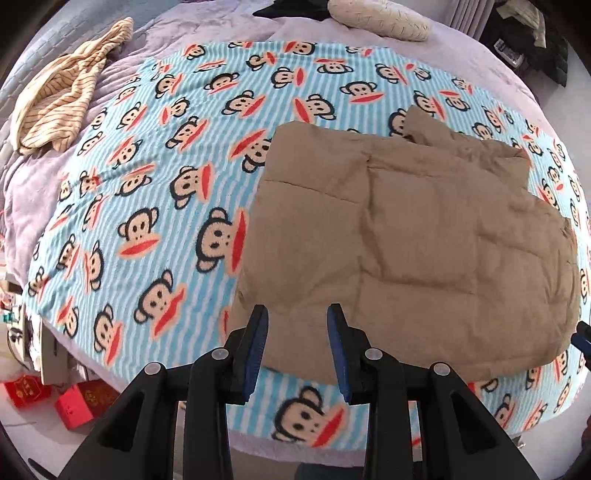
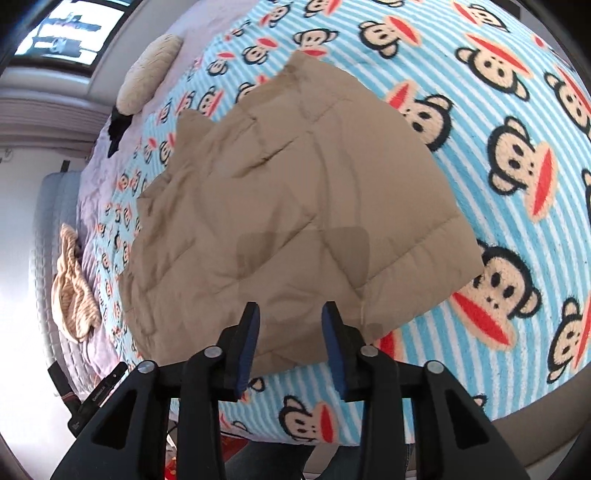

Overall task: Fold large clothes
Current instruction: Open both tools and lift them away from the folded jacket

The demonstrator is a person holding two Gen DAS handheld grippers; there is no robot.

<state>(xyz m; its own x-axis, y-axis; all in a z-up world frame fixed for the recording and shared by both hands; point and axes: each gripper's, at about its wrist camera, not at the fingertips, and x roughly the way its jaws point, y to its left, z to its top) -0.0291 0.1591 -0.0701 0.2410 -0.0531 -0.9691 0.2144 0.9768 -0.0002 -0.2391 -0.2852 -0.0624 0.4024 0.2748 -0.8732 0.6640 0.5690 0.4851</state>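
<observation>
Left wrist view, reading left to right: you see a striped beige garment point(image 1: 62, 92) crumpled on the lavender bedspread point(image 1: 29, 192), then the monkey-print blanket point(image 1: 147, 155), then the tan quilted jacket point(image 1: 406, 229) lying folded into a rough rectangle on the blanket's right half. Your left gripper point(image 1: 297, 314) hovers over the jacket's near edge, jaws spread and holding nothing. A cream pillow point(image 1: 380, 18) sits at the far edge. Right wrist view: the striped garment point(image 2: 74, 291) is at the far left, the jacket point(image 2: 295, 206) fills the middle, and your right gripper point(image 2: 290, 310) hangs above its near hem, jaws apart and empty
</observation>
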